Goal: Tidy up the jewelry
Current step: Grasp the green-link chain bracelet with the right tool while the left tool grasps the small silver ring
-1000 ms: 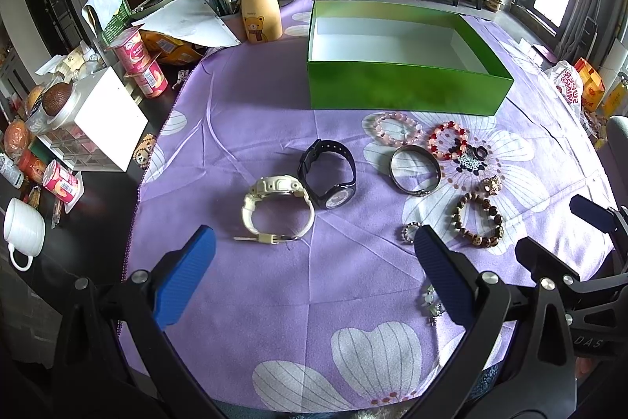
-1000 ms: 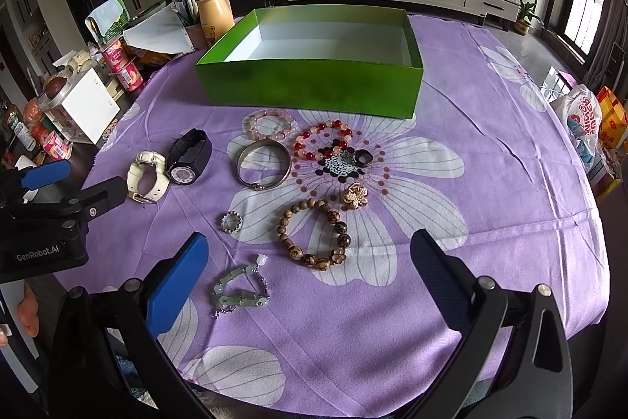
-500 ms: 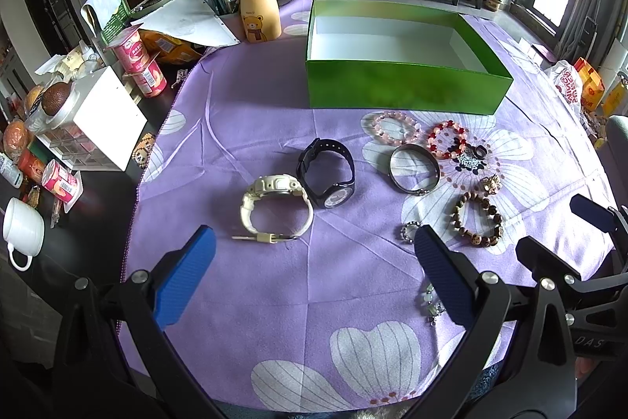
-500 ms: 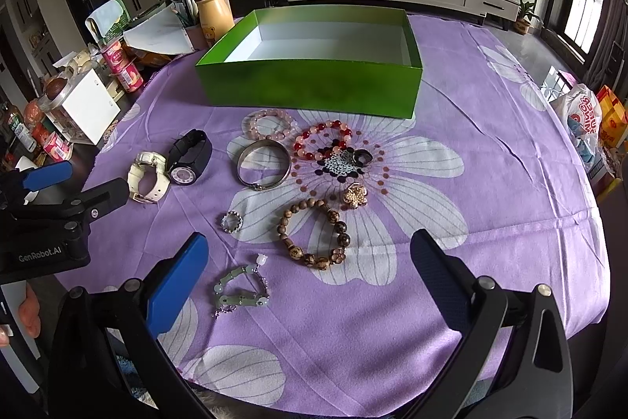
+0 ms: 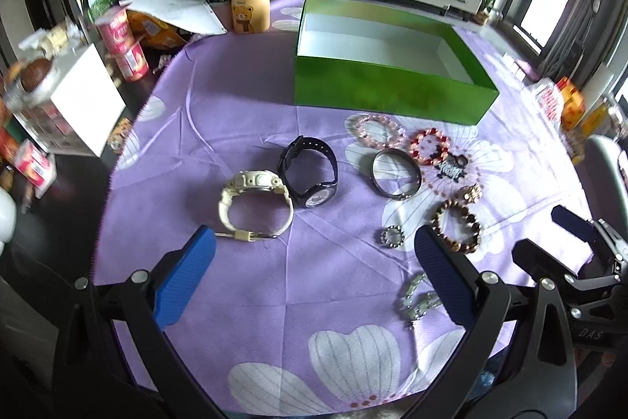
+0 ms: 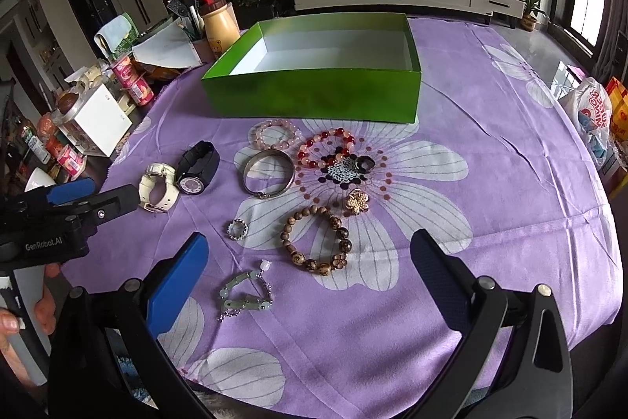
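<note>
Jewelry lies scattered over the purple flowered cloth (image 6: 490, 112) covering the table, all of it between the cloth's near edge and the green box (image 6: 314, 97), which stands open-topped toward the far edge with nothing visible inside. Both grippers hang above the near edge with jaws spread wide and nothing between them: the left gripper (image 5: 314, 277) toward the cloth's left edge, facing the watches, and the right gripper (image 6: 310, 273) nearer the middle. A white watch (image 5: 255, 203) and a black watch (image 5: 310, 171) lie touching near the left edge. Beside them rests a metal bangle (image 6: 269, 173), with a pink bead bracelet (image 6: 274, 135) and a red bead bracelet (image 6: 325, 148) closer to the box. A brown wooden bead bracelet (image 6: 318, 240) sits nearer the grippers, a gold flower brooch (image 6: 357, 201) just beside it. A pale green link bracelet (image 6: 245, 295) lies closest to the near edge, and a small silver ring (image 6: 238, 229) lies between it and the bangle.
</note>
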A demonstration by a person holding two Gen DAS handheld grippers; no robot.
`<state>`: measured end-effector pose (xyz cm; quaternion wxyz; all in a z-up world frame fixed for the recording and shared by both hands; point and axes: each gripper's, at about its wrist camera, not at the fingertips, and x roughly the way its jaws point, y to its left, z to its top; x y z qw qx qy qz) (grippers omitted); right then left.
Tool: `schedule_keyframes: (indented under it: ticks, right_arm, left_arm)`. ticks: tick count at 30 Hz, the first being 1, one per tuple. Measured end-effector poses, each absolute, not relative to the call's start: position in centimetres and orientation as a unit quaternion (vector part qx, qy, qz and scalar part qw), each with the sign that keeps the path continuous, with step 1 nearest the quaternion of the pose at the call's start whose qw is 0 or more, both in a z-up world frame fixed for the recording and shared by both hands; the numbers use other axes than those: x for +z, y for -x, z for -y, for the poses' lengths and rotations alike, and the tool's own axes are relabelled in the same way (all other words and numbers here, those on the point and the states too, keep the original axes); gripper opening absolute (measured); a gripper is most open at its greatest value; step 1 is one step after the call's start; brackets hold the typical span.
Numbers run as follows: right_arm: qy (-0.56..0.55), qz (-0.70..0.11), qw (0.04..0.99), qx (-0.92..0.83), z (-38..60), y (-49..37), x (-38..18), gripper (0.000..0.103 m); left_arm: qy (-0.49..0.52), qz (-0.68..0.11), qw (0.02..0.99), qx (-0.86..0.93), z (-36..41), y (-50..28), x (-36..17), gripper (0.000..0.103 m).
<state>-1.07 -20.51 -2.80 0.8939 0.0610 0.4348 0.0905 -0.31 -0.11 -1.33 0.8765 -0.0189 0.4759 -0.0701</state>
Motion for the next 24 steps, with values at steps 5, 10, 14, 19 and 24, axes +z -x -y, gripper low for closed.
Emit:
schedule_keyframes:
  ticks: [5, 10, 14, 19, 24]
  right_arm:
    - [-0.039, -0.431, 0.891, 0.14, 19.9, 2.0, -3.8, 0.102]
    - [-0.016, -0.454, 0.87, 0.19, 18.0, 2.9, -6.6, 0.088]
    - [-0.016, -0.474, 0.855, 0.21, 17.0, 3.3, -8.6, 0.076]
    - [-0.045, -0.488, 0.846, 0.21, 16.8, 2.8, -10.1, 0.057]
    - [-0.007, -0.47, 0.853, 0.227, 16.0, 3.3, -10.0, 0.055]
  left_arm:
    - [0.033, -0.469, 0.879, -0.071, -1.3, 0.1, -2.1, 0.101]
    - [0.015, -0.47, 0.878, -0.087, -1.7, 0.6, -3.8, 0.101]
    - [0.009, -0.476, 0.872, -0.115, -1.3, 1.2, -5.0, 0.101]
    - [-0.004, -0.468, 0.873, -0.138, -0.2, 1.6, -5.3, 0.101]
    - [-0.009, -0.468, 0.871, -0.148, 0.3, 1.6, -5.3, 0.101]
